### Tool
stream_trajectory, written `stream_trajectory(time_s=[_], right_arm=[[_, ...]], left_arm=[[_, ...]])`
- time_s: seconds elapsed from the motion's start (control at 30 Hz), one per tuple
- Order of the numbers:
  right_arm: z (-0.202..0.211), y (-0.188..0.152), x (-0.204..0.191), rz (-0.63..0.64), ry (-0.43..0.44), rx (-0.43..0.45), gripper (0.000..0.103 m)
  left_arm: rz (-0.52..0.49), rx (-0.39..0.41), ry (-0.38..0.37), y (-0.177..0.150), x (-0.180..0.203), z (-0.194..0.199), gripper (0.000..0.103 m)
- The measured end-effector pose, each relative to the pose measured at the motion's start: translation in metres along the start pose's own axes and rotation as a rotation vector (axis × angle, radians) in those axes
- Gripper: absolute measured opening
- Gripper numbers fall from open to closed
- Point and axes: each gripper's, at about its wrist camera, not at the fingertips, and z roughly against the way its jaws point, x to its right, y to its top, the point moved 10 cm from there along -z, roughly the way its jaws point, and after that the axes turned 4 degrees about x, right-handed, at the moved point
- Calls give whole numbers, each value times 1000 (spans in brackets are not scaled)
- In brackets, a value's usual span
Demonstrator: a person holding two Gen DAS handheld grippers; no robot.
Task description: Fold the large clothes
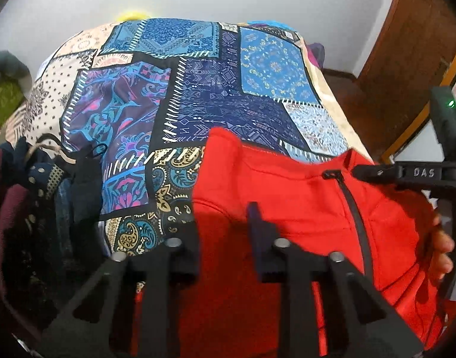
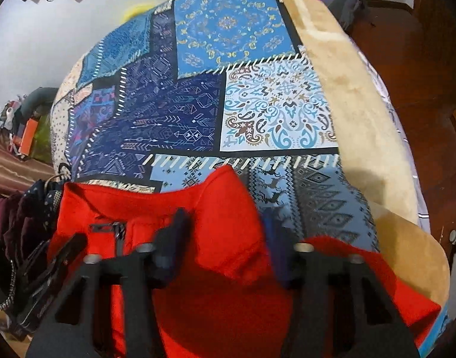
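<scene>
Though blurred, both jaws look spread over red jacket (image 1: 287, 185); lower hem cut off.

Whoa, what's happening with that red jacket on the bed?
A person holds a gripper in each hand to fold the red jacket, which lies on the patchwork bedspread. The left gripper stands open over the cloth beside the zip. The right gripper straddles a raised fold of it; whether it is pinching yet is unclear.

Matt red fleece jacket (image 1: 287, 197) on smooth printed cloth bedspread (image 1: 198, 95); glossy wooden floor (image 2: 406, 68).
</scene>
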Motion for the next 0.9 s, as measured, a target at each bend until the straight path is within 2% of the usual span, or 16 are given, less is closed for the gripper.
stream_trajectory(time_s=[0.07,0.13,0.23,0.33,0.5,0.7,0.9], right_arm=[[11,0,-3,-31,17,22,12],[25,-1,-10,-31,22,51,10],[56,-5,-30,28,24,117,9],[100,-18,-52,107,28,185,9],[154,-56,-75,195,67,235,9],[186,-120,-86,279,68,254,9],[195,-174,-80,312,54,249,9]], left_arm=[[-10,-15,-3,-2,6,9,6],[-28,4,2,-1,11,22,6],[-54,51,1,-2,20,57,6],[-40,101,-42,-9,23,98,6],[-43,157,-105,-40,30,167,5],[-71,169,-158,-93,44,219,5],[-84,159,-190,-148,55,240,5]])
